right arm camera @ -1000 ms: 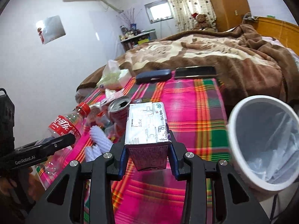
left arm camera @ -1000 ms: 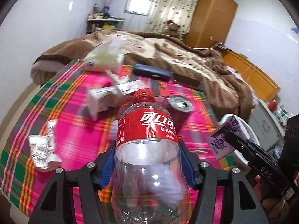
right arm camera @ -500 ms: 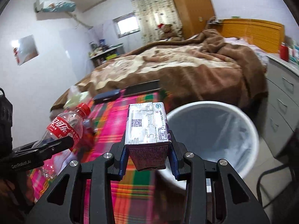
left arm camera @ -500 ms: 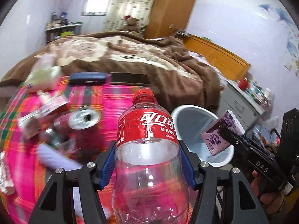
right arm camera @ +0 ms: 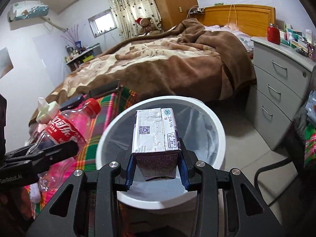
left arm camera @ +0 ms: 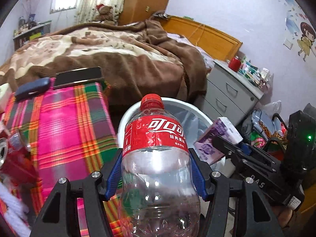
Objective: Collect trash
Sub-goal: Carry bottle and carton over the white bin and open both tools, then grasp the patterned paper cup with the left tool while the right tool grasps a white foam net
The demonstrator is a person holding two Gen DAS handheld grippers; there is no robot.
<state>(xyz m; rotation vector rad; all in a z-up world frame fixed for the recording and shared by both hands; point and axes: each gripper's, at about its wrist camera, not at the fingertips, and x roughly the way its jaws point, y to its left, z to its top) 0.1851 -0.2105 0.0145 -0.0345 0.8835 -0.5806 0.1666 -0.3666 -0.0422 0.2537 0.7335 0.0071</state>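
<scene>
Carton (right arm camera: 156, 136) clamped in the right gripper (right arm camera: 156, 169) hung over the lined white bin (right arm camera: 216, 122), nearer its mouth than the cola bottle (left arm camera: 156, 158) gripped upright by the left gripper (left arm camera: 156, 175).

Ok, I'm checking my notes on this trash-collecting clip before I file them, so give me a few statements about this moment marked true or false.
1. The left gripper is closed on a clear plastic bottle with a red label. True.
2. The bottle has no cap. False: a red cap is on it.
3. The right gripper holds a small drink carton in front of the white bin. True.
4. The white bin has no liner. False: a thin plastic bag lines it.
5. A dark phone lies at the far edge of the plaid cloth. True.
6. The cabinet beside the bed has its drawers pulled open. False: they are shut.
</scene>
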